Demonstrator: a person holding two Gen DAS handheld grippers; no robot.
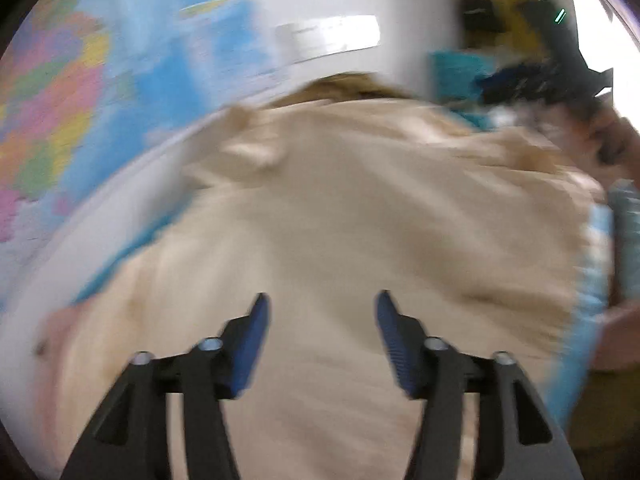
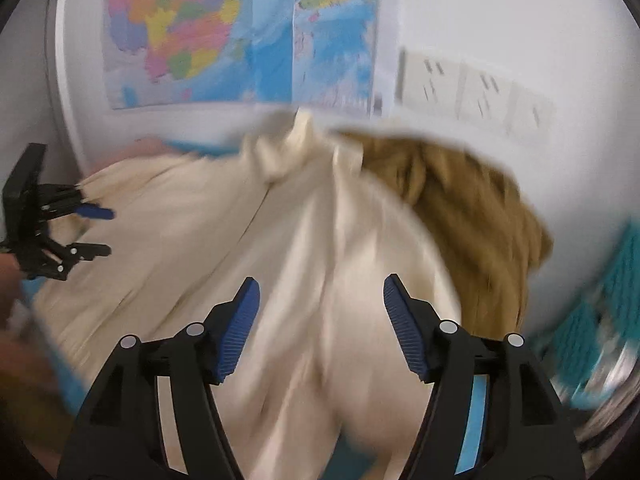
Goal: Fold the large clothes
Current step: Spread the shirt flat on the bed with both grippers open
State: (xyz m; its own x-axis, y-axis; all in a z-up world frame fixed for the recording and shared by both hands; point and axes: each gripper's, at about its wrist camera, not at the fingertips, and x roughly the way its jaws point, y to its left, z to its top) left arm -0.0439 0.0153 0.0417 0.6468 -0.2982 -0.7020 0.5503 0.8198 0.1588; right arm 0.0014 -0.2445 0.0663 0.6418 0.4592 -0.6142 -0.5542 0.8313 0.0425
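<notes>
The cream garment [image 2: 224, 232] is soft matt cloth, creased, and at its two o'clock lies a tan garment [image 2: 472, 216] of rougher, wrinkled cloth. Both grippers' fingers [image 2: 240, 332] are matt black plastic with ribbed blue pads. The wall map [image 2: 200, 32] at twelve o'clock looks like smooth printed paper.

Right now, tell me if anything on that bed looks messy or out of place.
The cream garment lies rumpled, its top edge bunched into a lump near the wall. A brown garment sits crumpled beside it, unfolded. Both the left gripper and the right gripper are open and hold nothing.
</notes>
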